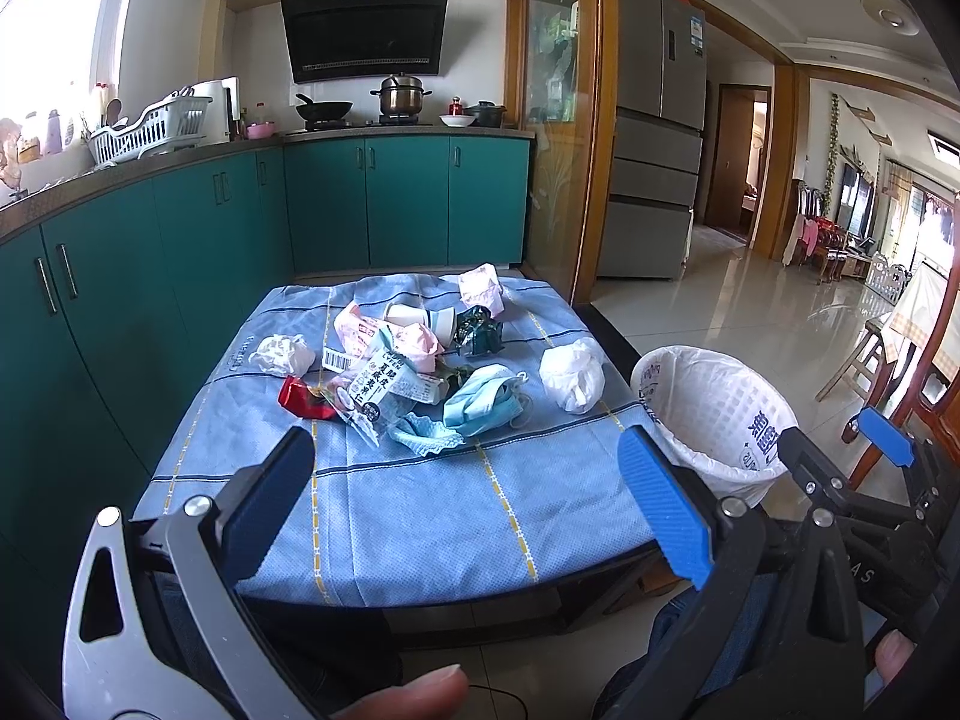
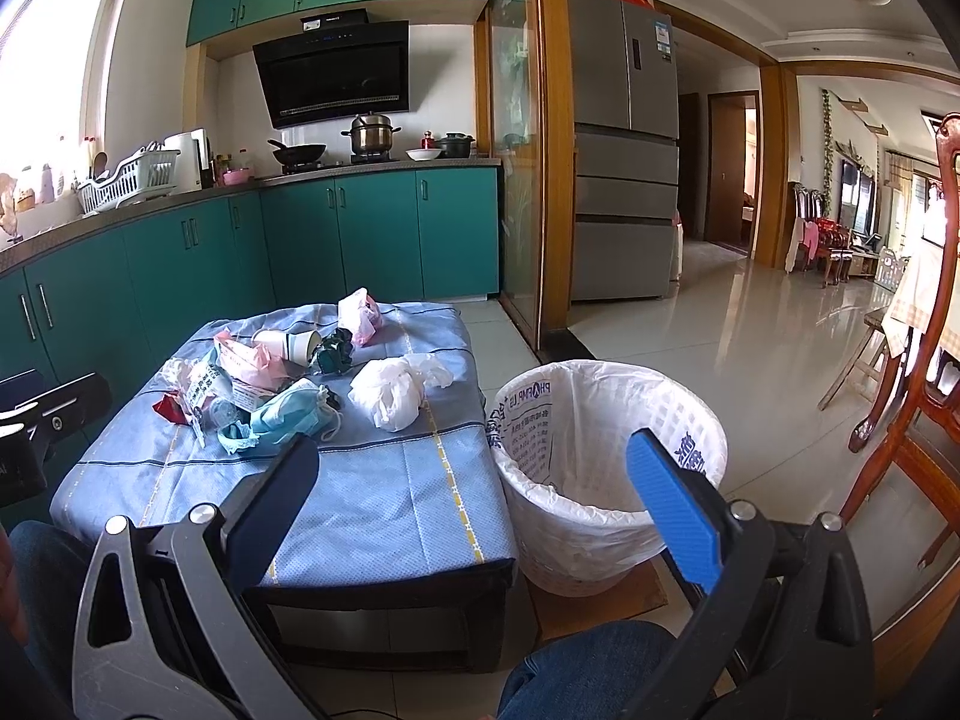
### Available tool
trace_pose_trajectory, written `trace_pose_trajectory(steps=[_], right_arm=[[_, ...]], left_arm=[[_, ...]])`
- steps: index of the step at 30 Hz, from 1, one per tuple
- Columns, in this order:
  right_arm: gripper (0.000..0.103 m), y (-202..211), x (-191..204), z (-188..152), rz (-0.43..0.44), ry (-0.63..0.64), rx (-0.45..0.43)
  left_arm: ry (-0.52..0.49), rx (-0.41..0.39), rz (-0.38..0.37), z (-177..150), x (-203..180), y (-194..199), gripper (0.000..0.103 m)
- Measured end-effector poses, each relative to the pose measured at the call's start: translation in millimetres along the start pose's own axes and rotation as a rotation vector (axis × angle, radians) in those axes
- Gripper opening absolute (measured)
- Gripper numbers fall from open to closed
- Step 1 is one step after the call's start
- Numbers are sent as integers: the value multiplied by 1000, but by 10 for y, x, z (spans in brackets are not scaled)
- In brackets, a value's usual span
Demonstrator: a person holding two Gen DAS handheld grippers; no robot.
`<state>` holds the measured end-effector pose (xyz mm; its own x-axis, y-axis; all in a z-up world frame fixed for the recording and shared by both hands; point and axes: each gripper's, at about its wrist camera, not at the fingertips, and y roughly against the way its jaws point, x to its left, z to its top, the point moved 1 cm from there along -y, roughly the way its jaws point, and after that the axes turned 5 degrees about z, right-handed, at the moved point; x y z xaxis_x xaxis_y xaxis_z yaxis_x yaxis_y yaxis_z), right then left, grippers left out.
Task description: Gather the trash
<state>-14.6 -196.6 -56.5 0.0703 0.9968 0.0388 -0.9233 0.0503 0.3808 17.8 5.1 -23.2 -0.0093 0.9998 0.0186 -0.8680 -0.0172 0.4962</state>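
A low table under a blue checked cloth (image 1: 420, 510) (image 2: 384, 498) carries a heap of trash. In it are a crumpled white plastic bag (image 1: 571, 373) (image 2: 390, 393), a blue face mask (image 1: 483, 399) (image 2: 288, 414), a red wrapper (image 1: 303, 399) (image 2: 168, 407), a paper cup (image 1: 420, 321) (image 2: 288, 345), a pink wrapper (image 1: 480, 288) (image 2: 359, 309) and a white tissue (image 1: 282, 354). A white lined bin (image 1: 744, 402) (image 2: 540, 414) stands on the floor at the table's right side. My left gripper (image 1: 468, 444) hovers open over the table's near half, holding nothing. My right gripper (image 2: 474, 450) (image 1: 840, 438) is open and empty between table corner and bin.
Teal cabinets (image 1: 180, 228) run along the left and back. A fridge (image 1: 657, 138) and a glass partition (image 1: 552, 120) stand behind the table. A wooden chair (image 2: 924, 408) is close on the right of the bin. The person's jeans-clad knee (image 2: 594, 666) is below.
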Motion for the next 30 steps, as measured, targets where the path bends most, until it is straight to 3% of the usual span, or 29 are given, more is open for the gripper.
trace_pose_trajectory(steps=[26, 30], right_arm=[[100, 150, -105, 84, -45, 6, -50], [100, 139, -158, 148, -65, -10, -51]], left_arm=[[-27, 9, -21, -19, -96, 17, 100], [-80, -2, 16, 55, -116, -67, 100]])
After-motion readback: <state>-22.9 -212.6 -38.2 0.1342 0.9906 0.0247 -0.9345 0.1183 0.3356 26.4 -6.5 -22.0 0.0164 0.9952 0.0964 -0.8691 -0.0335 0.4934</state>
